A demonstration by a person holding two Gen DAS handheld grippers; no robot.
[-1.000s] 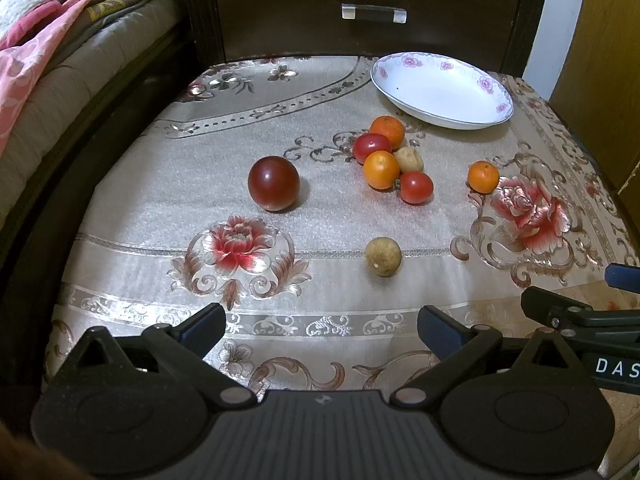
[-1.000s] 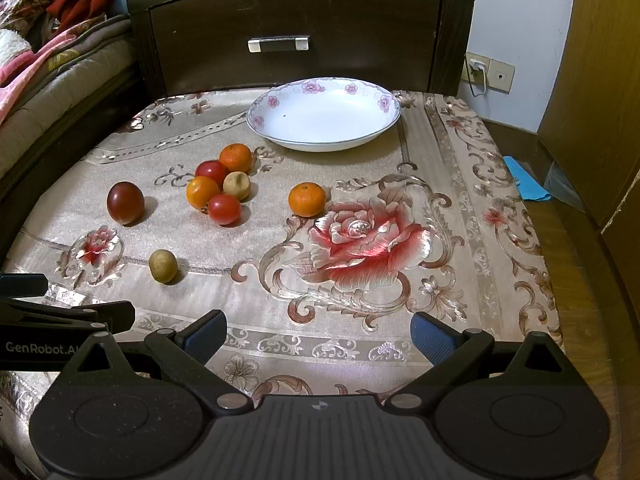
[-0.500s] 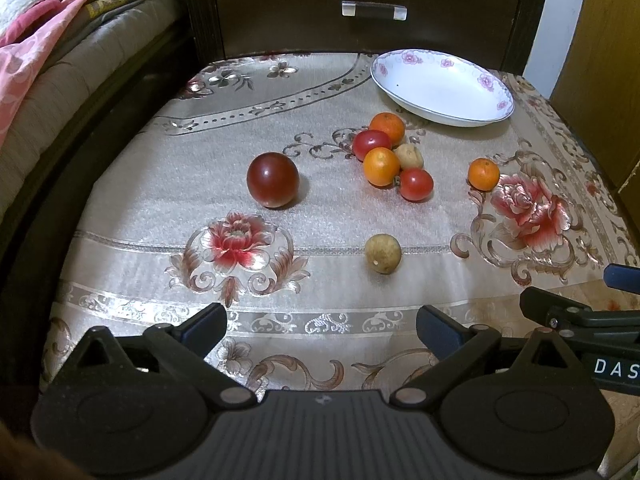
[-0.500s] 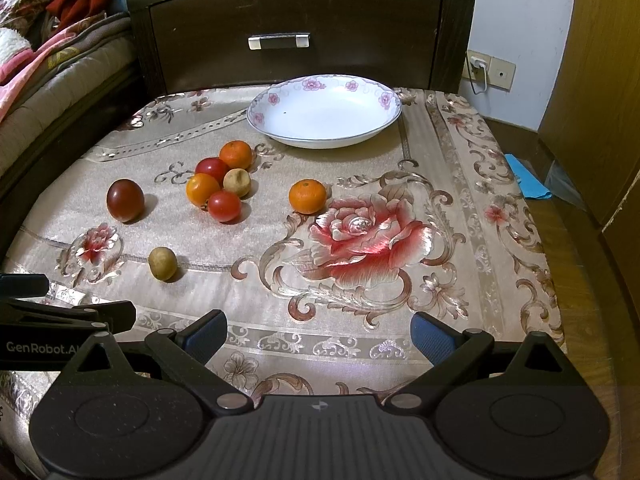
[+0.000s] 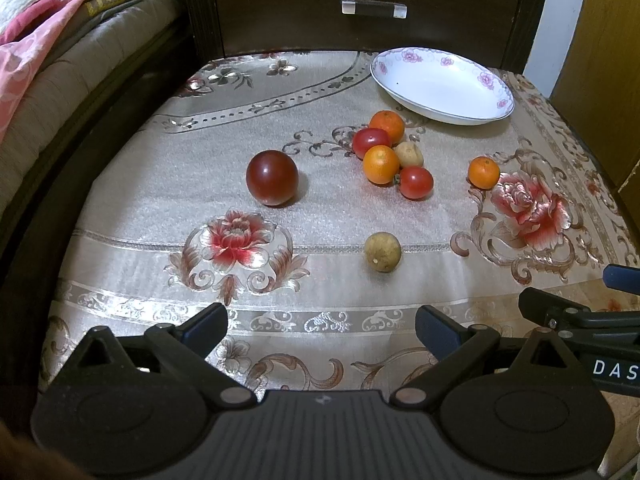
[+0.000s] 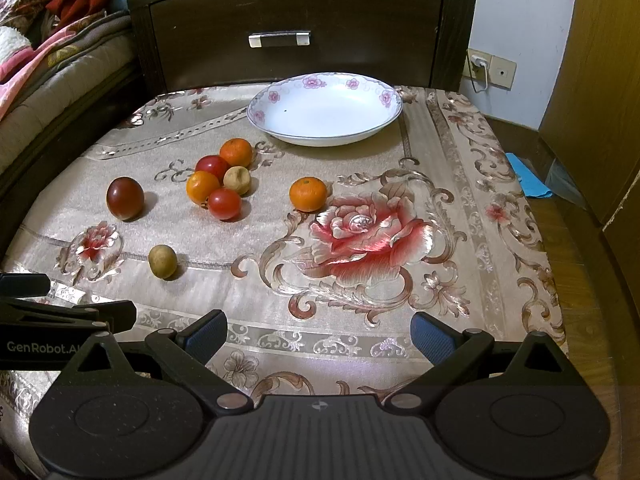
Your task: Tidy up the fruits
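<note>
Left gripper (image 5: 321, 326): jaws wide apart, nothing between them, touching nothing, held low over the near edge of the desk (image 5: 132, 216). Right gripper (image 6: 319, 330): same, jaws spread wide and empty, above the near hem of the floral cloth. Each gripper shows at the edge of the other's view.

Fruit, left to right on the desk: dark red plum (image 5: 272, 177) alone at the left, well apart from the rest. Brown longan (image 5: 382, 251) alone, nearer the grippers, between plum and cluster. Cluster of five touching or just beside each other: red tomato (image 5: 371, 142), orange (image 5: 381, 164) in front of it, second orange (image 5: 387, 125) at the back, pale longan (image 5: 409, 154) in the middle, another tomato (image 5: 416, 182) at the front. Lone orange (image 5: 484, 172) to the right, beside the big red rose print. White flower-rimmed plate (image 5: 498, 90) at the far right rear of the desk, no fruit in it, just in front of the dark drawer cabinet (image 5: 360, 36). Bed with blankets (image 5: 60, 56) along the left.

Versus half a second ago: no fruit has shifted, plate same spot. Both grippers just as wide as before. Views nearly identical, the left camera perhaps slightly closer in, hard to say.
</note>
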